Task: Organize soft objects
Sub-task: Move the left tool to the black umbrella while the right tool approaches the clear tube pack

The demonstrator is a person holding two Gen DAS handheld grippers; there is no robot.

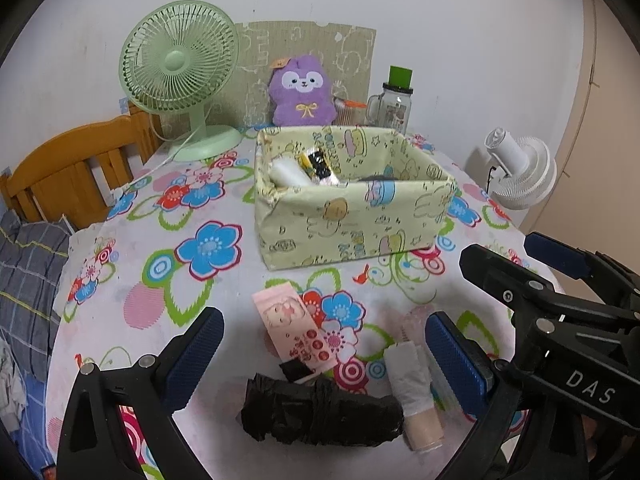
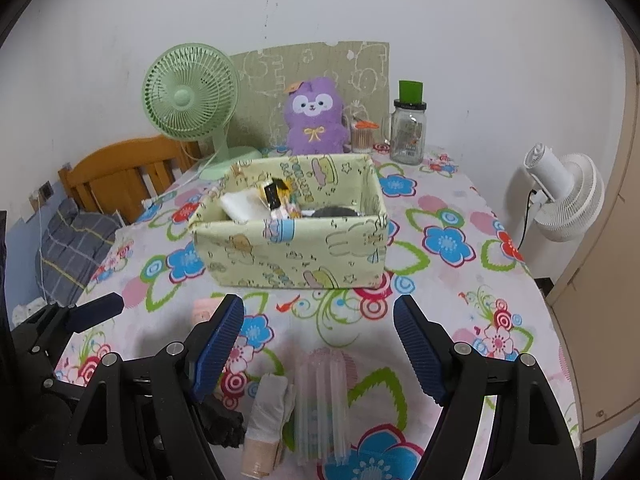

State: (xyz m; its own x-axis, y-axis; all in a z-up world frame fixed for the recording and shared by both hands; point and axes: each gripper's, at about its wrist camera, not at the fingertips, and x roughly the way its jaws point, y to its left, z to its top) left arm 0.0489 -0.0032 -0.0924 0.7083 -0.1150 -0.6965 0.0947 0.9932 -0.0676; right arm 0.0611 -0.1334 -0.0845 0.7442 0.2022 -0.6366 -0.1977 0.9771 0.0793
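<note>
Both grippers are hovering over the near edge of the table [image 1: 120,292], which is wearing a flowered cloth. The left gripper [image 1: 324,360] is standing wide open with nothing clamped; under its gap a black rolled bundle [image 1: 320,412] is lying crosswise, and a pink packet [image 1: 294,328] is lying just beyond it, one end reaching the bundle. The right gripper [image 2: 320,348] is also standing wide open and holding nothing. Between its blue pads [image 2: 418,350], close to the near edge, a clear pleated bundle [image 2: 322,408] is lying lengthwise, with a white-wrapped roll [image 2: 266,424] right beside it on the left; whether the two are touching is hard to judge.

Toward the middle of the table a pale green fabric box [image 2: 296,256] is sitting open, already carrying a few things: a white soft piece [image 2: 240,206], something black and yellow, and a dark item whose shape I cannot make out.

Along the far edge are standing a green fan [image 1: 180,64], a purple plush toy [image 1: 302,94] leaning against a cardboard sheet [image 1: 352,52], and a glass jar [image 2: 408,132] with a green lid. Off the right edge a white fan [image 2: 568,196] is standing.
</note>
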